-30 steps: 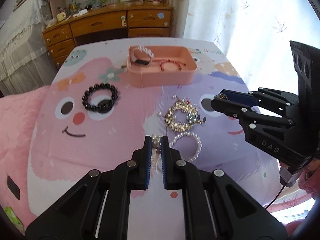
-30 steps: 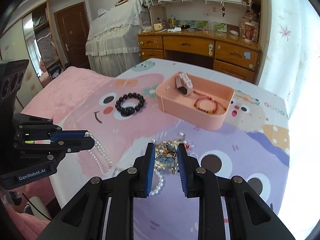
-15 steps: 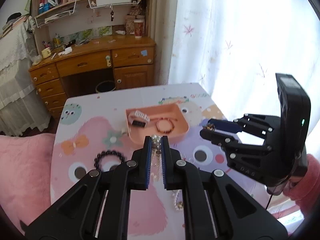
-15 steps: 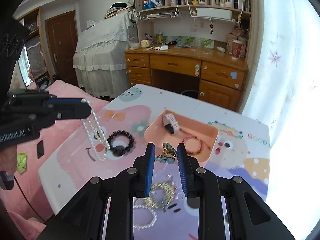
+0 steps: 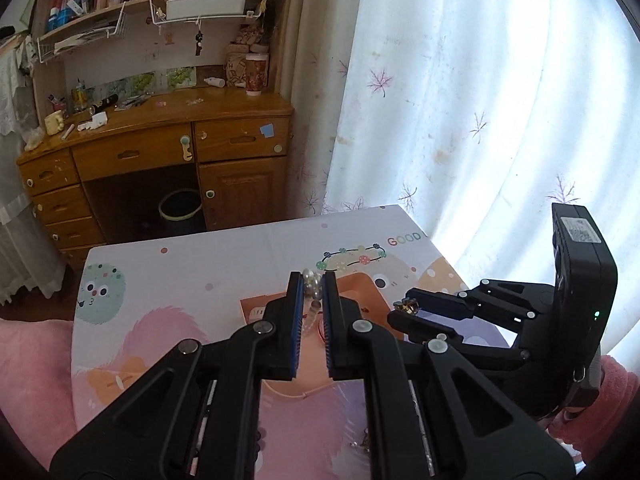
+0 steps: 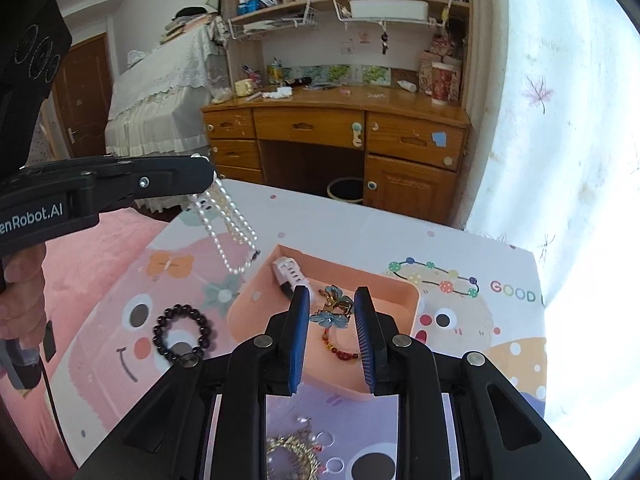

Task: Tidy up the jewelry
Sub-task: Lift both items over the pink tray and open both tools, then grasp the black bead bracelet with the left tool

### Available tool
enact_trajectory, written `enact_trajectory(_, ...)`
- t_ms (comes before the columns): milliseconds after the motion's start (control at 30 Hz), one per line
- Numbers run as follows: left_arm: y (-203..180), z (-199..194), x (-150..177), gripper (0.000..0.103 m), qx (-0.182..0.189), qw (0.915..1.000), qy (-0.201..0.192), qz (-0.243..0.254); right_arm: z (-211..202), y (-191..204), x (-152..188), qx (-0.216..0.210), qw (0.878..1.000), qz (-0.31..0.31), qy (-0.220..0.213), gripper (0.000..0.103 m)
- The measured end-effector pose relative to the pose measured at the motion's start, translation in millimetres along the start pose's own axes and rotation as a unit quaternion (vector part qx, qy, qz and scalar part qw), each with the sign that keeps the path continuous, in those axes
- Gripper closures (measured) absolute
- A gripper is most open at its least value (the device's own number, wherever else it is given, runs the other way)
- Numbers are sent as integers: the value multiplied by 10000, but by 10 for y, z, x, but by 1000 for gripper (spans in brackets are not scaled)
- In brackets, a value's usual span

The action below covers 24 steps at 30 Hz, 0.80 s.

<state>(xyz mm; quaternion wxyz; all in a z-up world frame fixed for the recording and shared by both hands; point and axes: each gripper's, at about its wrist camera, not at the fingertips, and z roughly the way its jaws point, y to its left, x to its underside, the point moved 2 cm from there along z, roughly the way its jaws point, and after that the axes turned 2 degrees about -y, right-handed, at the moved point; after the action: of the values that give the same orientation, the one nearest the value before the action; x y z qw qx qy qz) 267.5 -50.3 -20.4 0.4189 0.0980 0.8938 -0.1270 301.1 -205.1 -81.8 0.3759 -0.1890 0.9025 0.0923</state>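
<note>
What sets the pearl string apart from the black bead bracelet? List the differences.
1. The pearl string is white with small beads; the black bead bracelet is dark with bigger beads.
2. The pearl string dangles in long loops from the shut left gripper; the bracelet lies flat as a closed ring on the table cover.
3. The pearl string hangs beside the pink tray; the bracelet lies farther from it.
Both are beaded, and neither is in the tray.
</note>
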Motion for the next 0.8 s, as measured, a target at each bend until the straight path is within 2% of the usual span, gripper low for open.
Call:
enact_trajectory(133, 89, 345, 57, 96, 251, 9994, 149, -189, 348, -74, 72, 104, 9998, -1, 195, 80)
enact_trajectory(267, 111, 552, 129, 95, 253, 9987, 341, -291, 535, -152, 189, 77, 9995, 85, 282, 77)
enact_trajectory(300, 121, 606, 137, 94, 184, 9984, 426, -313, 556, -177, 229, 69, 9994, 114, 310, 60)
enact_trajectory(333, 120, 633, 153, 89, 89, 9983, 489, -320, 572, -182, 244, 80, 9993, 113, 343, 34)
enact_trajectory(367, 126, 656, 168, 85, -18, 9981, 536, -311, 565, -174, 271, 118, 9993, 76, 349, 23)
enact_trajectory(400, 134, 656, 186, 70, -105, 9980, 538, -299, 533, -152, 300, 172, 9994, 33, 307, 18)
enact_trajectory(433, 153, 622, 204, 53, -165, 9981, 511, -297, 524, -140, 315, 179, 9995, -10, 255, 18)
enact_trajectory(500, 190, 552, 226, 39, -291, 9981, 403, -366, 503, -112, 348, 177, 9994, 3, 309, 18)
enact_trajectory(700, 321, 338, 418, 36, -411, 9958, 554, -602, 424, -141, 526, 200, 9973, 454, 542, 18)
enact_trajectory(800, 376, 211, 543, 35, -492, 9951, 625, -582, 336, -123, 716, 162, 9924, 878, 846, 18)
